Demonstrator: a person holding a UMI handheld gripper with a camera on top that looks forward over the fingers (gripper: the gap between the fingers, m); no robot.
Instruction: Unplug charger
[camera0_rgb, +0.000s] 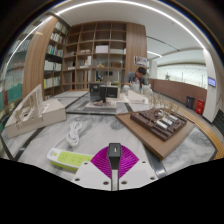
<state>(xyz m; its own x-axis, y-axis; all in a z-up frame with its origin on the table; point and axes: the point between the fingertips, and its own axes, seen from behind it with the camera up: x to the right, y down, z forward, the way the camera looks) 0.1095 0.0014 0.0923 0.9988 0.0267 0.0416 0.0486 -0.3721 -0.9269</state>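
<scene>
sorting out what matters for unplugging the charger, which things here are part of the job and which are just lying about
Part of the job:
- white cable
- gripper, a small dark piece between its fingers

Just lying about:
- green and white box
- architectural models
- bookshelves
- person in the background

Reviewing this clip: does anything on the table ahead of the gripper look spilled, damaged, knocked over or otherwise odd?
Nothing stands out. A white cable lies loosely coiled on the white table, and a pale green item rests flat just left of the gripper. The architectural models beyond look intact and upright. No spill shows.
</scene>
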